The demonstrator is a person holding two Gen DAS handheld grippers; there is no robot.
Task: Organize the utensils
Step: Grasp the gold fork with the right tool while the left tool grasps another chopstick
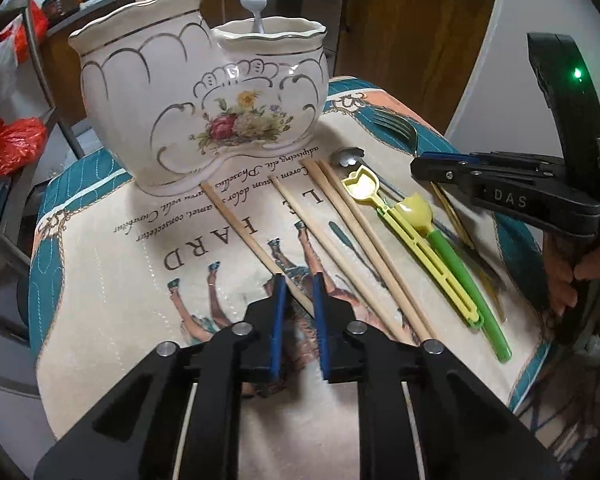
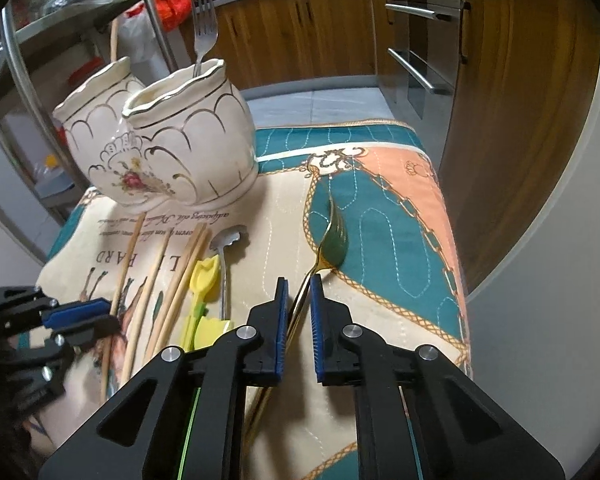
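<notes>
Left gripper (image 1: 298, 280) clenched on a wooden chopstick (image 1: 252, 242) lying on the printed cloth (image 1: 120, 280), before the two-compartment ceramic holder (image 1: 188, 100). Right gripper (image 2: 299, 282) clamped the gold fork (image 2: 332, 240) by its handle, right of the holder.

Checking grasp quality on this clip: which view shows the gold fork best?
The right wrist view. There the gold fork runs from its tines on the teal cloth down between the right claw pads, which are shut on its handle. The left wrist view shows only its tines beyond that claw, the handle mostly hidden.
</notes>
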